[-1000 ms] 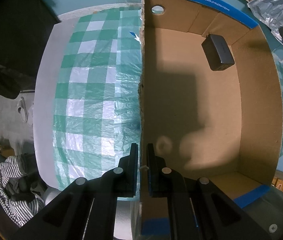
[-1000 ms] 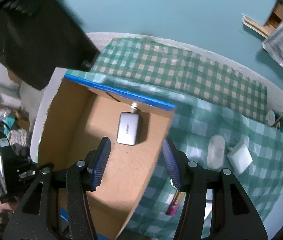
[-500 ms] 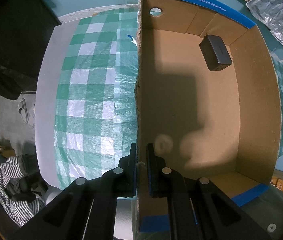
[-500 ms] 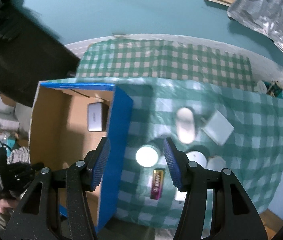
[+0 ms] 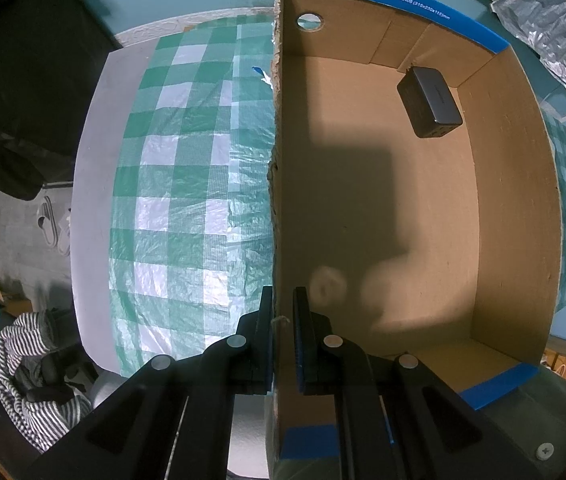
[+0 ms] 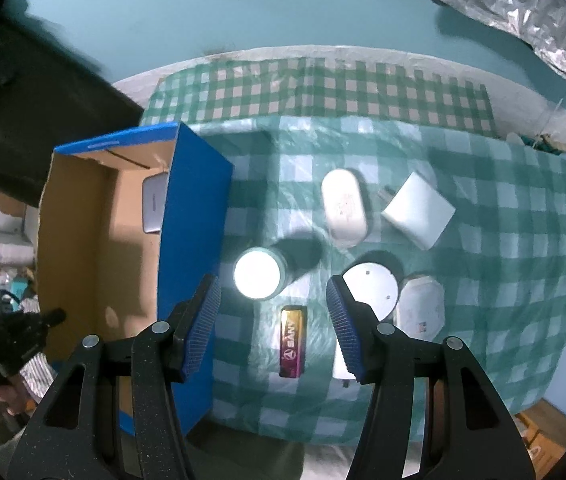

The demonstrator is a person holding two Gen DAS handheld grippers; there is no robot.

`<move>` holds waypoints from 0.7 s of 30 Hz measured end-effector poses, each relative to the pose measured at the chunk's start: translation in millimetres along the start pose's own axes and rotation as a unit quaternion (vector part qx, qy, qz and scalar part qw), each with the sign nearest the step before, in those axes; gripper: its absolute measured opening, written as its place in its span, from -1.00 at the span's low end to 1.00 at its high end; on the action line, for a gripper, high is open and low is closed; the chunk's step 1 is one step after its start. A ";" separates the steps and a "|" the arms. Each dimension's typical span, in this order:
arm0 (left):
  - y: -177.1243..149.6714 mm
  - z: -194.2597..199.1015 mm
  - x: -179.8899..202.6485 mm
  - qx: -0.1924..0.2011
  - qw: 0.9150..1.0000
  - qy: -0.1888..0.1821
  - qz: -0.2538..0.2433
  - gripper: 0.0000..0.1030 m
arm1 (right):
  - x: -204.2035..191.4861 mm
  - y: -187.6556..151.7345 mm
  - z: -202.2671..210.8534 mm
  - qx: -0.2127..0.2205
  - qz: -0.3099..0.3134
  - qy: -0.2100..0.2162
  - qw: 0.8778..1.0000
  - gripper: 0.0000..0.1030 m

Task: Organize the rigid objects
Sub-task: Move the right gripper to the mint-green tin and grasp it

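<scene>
The left gripper (image 5: 283, 312) is clamped on the near wall of the cardboard box (image 5: 515, 208), steadying it on the checked tablecloth (image 5: 187, 184); a dark charger brick (image 5: 429, 102) lies in the far corner of the box, well ahead of the jaws. To its right, the right gripper (image 6: 275, 320) hangs with jaws parted and nothing between the pads, above the items left to sort. Just ahead of its left finger stands a white-capped jar (image 6: 258, 274); directly below the gap lies a gold-and-pink lighter-like bar (image 6: 293, 341); beside the right finger sits a round white disc (image 6: 371, 288) with an octagonal white piece (image 6: 421, 308) next to it. Farther ahead lie an oval white case (image 6: 343, 206) and a white adapter (image 6: 417, 210). The jar looks light, stiff and smooth (likely slippery on the cap), so its sides below the cap seem the surest hold.
</scene>
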State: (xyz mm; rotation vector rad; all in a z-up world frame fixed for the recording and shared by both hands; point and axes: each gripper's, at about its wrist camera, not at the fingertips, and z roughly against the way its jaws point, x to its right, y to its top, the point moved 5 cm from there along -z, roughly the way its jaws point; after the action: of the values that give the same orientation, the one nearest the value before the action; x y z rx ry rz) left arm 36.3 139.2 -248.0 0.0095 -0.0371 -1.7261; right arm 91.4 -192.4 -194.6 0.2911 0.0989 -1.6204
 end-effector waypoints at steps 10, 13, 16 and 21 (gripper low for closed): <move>-1.4 -0.6 -0.1 -0.002 1.000 -0.001 0.005 -0.85 | -3.7 -6.3 -38.9 -0.024 0.019 -0.011 0.999 0.08; -2.0 -0.4 0.0 -0.002 1.000 -0.001 0.006 -0.85 | -7.9 -7.6 -49.3 -0.034 0.035 -0.018 0.999 0.08; -3.2 -0.2 -0.1 -0.003 1.000 -0.002 0.006 -0.85 | -12.4 -8.6 -55.9 -0.038 0.050 -0.019 0.998 0.08; -4.6 -0.5 -0.1 -0.004 1.000 -0.001 0.006 -0.85 | -16.5 -10.1 -65.5 -0.047 0.070 -0.022 0.996 0.08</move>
State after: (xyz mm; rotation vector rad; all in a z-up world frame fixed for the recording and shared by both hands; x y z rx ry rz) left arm 31.7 140.0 -248.6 0.0013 -0.0318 -1.7136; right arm 90.5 -160.0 -254.8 0.1849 0.1184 -1.4767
